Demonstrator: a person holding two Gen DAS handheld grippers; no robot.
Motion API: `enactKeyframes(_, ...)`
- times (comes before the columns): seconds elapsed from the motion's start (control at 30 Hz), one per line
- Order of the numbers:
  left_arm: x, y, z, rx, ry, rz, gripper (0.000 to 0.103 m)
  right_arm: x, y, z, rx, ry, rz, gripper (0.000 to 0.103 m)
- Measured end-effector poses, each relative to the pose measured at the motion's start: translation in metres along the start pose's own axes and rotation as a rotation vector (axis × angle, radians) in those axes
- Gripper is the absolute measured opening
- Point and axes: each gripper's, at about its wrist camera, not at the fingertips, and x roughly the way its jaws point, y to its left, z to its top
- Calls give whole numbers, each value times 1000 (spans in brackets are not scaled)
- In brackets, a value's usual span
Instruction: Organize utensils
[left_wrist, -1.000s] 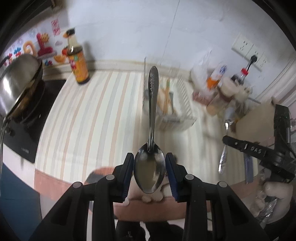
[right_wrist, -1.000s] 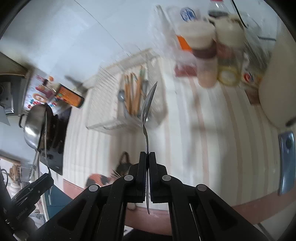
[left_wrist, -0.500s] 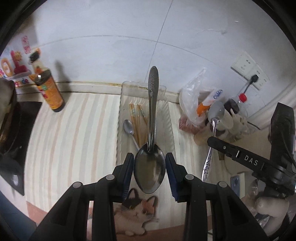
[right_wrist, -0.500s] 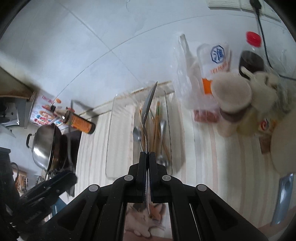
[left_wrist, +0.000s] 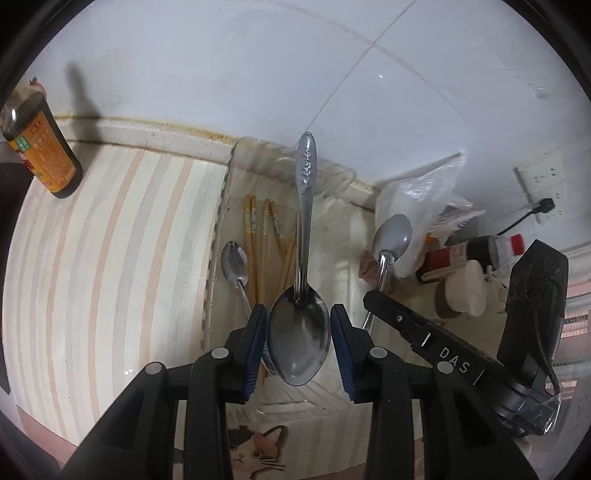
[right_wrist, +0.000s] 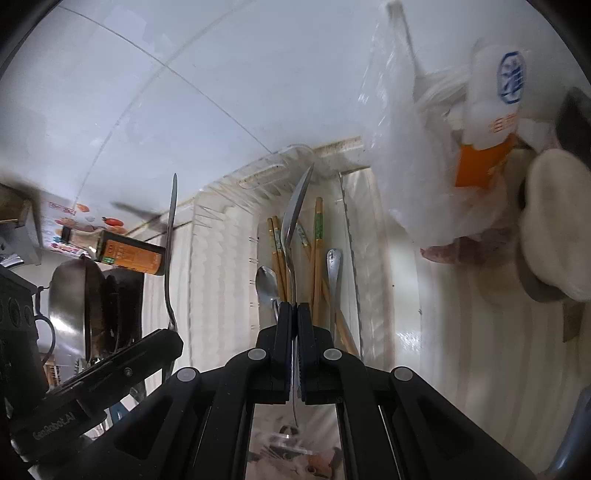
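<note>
My left gripper (left_wrist: 298, 332) is shut on the bowl of a large steel spoon (left_wrist: 304, 221), handle pointing away over the clear plastic tray (left_wrist: 225, 206). My right gripper (right_wrist: 294, 332) is shut on the handle of a second steel spoon (right_wrist: 293, 221), bowl forward over the same tray (right_wrist: 218, 258); it shows in the left wrist view (left_wrist: 391, 236) too. In the tray lie several wooden chopsticks (left_wrist: 255, 236) and a small spoon (left_wrist: 234, 262). The right wrist view shows the chopsticks (right_wrist: 316, 251), that spoon (right_wrist: 266, 284) and another utensil handle (right_wrist: 333, 273).
A sauce bottle (left_wrist: 40, 147) stands at the far left by the wall. A plastic bag (left_wrist: 424, 199), bottles and jars (left_wrist: 465, 288) crowd the right side. A wok (right_wrist: 70, 295) sits on the stove to the left. The striped counter (left_wrist: 110, 258) has a cat picture (left_wrist: 255, 450).
Both grippers have moved forward and down toward the tray, each still holding its spoon. The tray now fills the middle of both views.
</note>
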Motion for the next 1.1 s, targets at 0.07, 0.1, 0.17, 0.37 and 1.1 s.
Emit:
enactKeyframes(0.07,8,4,1,1,21,9,32,11,-1,0,-3,17,-16,2)
enactKeyframes(0.1,12,6,0,1,38,16,32,14,0,0,-8,28,-24,2)
enactKeyframes(0.17,18,9,0,3,67,24,33,23,1,-1,-18,52,-41,3)
enactKeyframes(0.37,15,9,-11,41,52,151,38,28,10,-11,-77,53,-123,20)
enactKeyframes(1.1,-55,-1,-91,125,-270,461,103,-66,18,-110,-229,-222,-416,103)
